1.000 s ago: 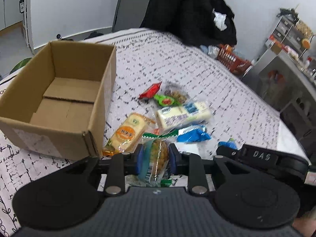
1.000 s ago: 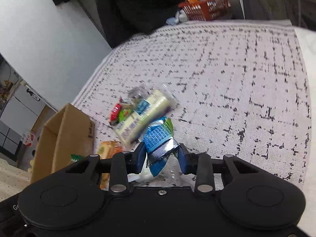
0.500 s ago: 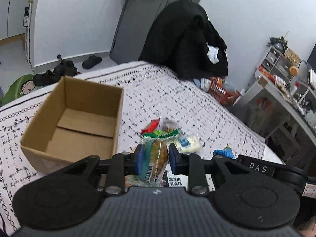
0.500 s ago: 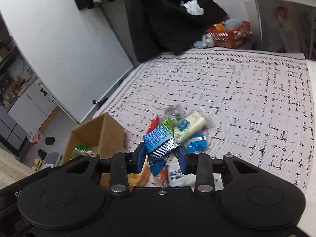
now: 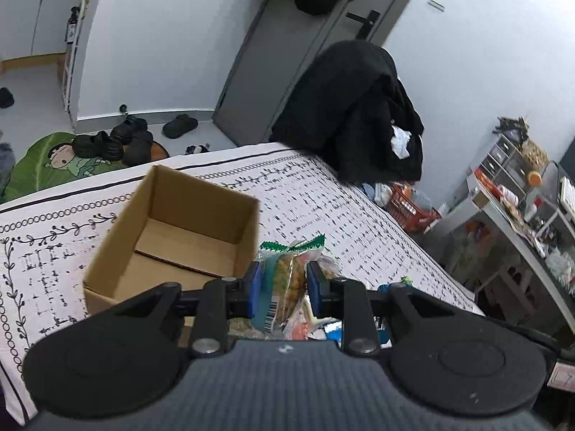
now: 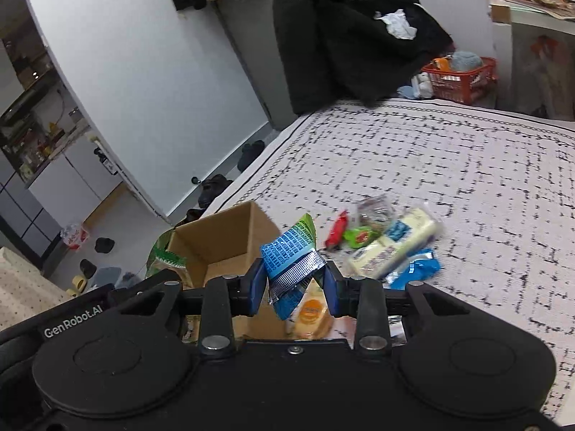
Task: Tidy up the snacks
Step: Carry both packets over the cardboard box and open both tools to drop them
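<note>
My left gripper (image 5: 282, 289) is shut on a clear snack bag with a green top and orange pieces (image 5: 291, 273), held above the bed just right of the open cardboard box (image 5: 172, 237). My right gripper (image 6: 293, 285) is shut on a blue and green foil packet (image 6: 289, 256), held up beside the same box (image 6: 219, 248). Several snacks lie loose on the patterned bedspread (image 6: 449, 165): a cream bar pack (image 6: 391, 242), a red wrapper (image 6: 336, 233), a green one (image 6: 357, 235), a blue packet (image 6: 415, 269) and an orange-labelled pack (image 6: 311, 318) below the jaws.
A black coat (image 5: 352, 107) hangs over the bed's far end. An orange basket (image 6: 463, 79) stands on the floor beyond it. A cluttered desk (image 5: 521, 215) runs along the right. Shoes (image 5: 122, 140) and a green mat lie on the floor at the left.
Both grippers have risen from the snack pile with their packets and drawn back, so the box and the pile look smaller and farther. The box is empty throughout.
</note>
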`<state>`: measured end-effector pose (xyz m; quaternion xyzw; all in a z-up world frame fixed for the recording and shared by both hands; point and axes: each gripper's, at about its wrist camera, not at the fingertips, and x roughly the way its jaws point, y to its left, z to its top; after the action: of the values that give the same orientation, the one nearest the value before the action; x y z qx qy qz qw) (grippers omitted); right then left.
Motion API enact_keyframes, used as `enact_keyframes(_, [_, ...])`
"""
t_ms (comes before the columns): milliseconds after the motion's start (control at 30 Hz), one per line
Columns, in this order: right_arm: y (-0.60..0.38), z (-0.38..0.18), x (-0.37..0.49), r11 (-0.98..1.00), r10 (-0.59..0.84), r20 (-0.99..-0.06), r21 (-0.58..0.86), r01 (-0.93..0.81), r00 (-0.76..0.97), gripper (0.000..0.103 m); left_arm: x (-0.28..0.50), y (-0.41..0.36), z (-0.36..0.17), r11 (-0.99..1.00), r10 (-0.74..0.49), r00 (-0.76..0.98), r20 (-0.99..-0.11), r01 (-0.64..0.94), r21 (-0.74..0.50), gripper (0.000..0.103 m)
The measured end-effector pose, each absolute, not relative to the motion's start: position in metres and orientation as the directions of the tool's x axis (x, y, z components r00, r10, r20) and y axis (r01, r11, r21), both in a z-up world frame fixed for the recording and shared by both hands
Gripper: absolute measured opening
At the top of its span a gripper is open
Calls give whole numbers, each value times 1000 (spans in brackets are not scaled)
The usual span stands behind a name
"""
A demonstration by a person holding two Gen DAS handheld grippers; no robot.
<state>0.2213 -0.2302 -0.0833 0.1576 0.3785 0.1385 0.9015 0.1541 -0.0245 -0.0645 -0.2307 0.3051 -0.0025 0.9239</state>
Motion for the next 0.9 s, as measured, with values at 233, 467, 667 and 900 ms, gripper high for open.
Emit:
enact_keyframes(233, [-200, -84, 226, 911, 383, -646, 382, -155, 660, 33, 155, -1, -69, 869, -135, 818, -560, -173, -463, 26])
enact_keyframes(467, [-170, -90, 235, 907, 401, -658, 381, -177, 637, 33, 159, 30, -77, 825, -130, 809, -573, -233, -516, 26])
enact_keyframes(667, [-149, -102, 243, 906, 408, -678, 381, -183, 611, 33, 165, 53, -91, 788, -109, 791, -603, -301, -538, 26])
enact_keyframes(900, [-133, -116, 251, 915, 393, -708, 365, -173, 587, 33, 174, 71, -113, 758, -107, 759, -642, -356, -547, 26])
